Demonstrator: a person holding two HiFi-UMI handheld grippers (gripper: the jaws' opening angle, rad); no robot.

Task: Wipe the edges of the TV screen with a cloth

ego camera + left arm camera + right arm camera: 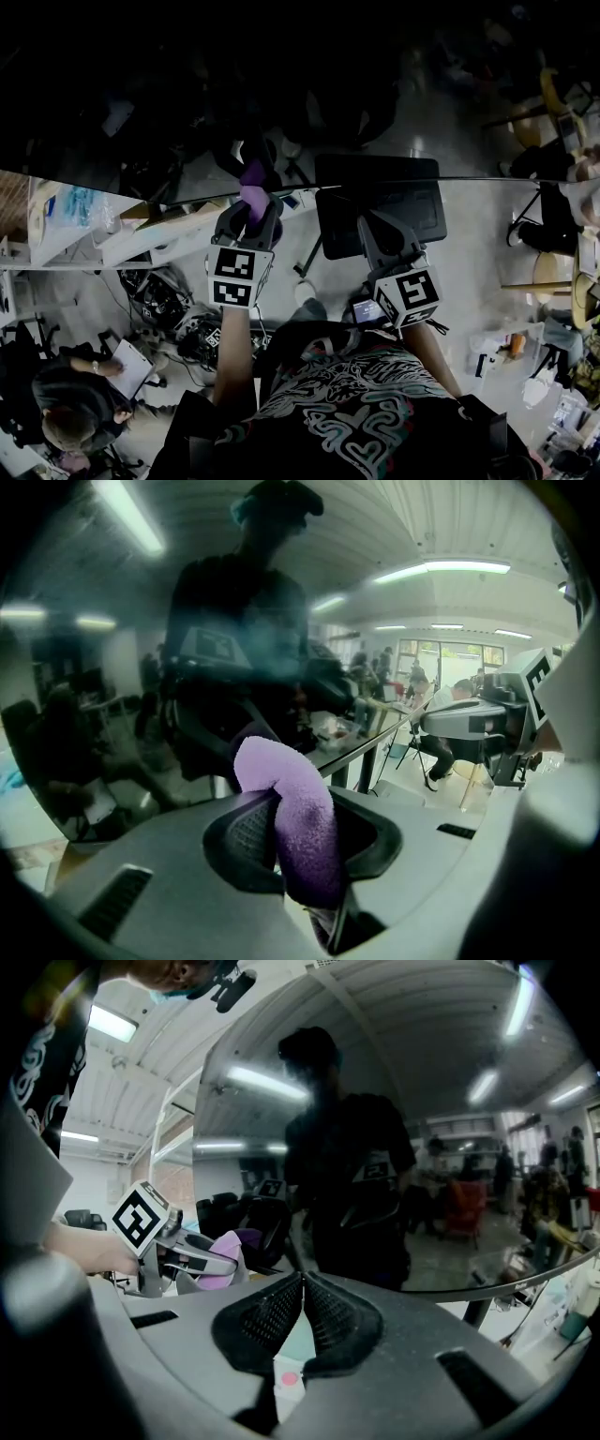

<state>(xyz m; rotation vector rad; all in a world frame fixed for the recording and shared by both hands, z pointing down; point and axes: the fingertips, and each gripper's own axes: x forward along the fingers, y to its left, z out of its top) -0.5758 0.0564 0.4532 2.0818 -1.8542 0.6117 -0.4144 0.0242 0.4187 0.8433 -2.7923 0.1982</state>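
1. One TV screen point(141, 94), dark and glossy, filled the top of the head view. Its edge ran across just above both grippers, and the glass mirrored the holder's silhouette.
2. One other person point(80, 403) sat bent over a desk, well apart at the lower left.
3. Two grippers were up at that edge, side by side. The left gripper point(249, 217) pinched the cloth between its jaws.
4. The right gripper point(377, 230) had its jaws pressed together on nothing, with the pads meeting at the tips. It was near the edge, but I could not tell whether it touched.
5. One purple cloth point(254, 195), folded, stuck out past the left jaws' tips. It met its own reflection at the screen's edge.
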